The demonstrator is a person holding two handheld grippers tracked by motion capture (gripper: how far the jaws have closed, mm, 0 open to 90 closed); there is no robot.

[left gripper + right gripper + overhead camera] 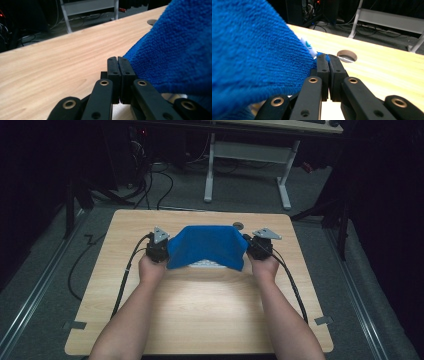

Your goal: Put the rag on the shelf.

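A blue terry cloth (207, 246) hangs stretched between my two grippers above the middle of the wooden table (200, 305). My left gripper (159, 244) is shut on the cloth's left corner; in the left gripper view its jaws (117, 60) are pressed together with the blue cloth (175, 50) running off to the right. My right gripper (260, 242) is shut on the right corner; in the right gripper view the cloth (254, 55) and its small white label (308, 46) sit at the closed tips (328, 58). Something white (206, 264) lies on the table under the cloth's lower edge.
A round cable hole (238, 225) is in the table's far edge, also seen in the right gripper view (347, 55). Beyond the table stands a white-legged desk (247, 155) with cables on the floor. Dark frames stand at both sides.
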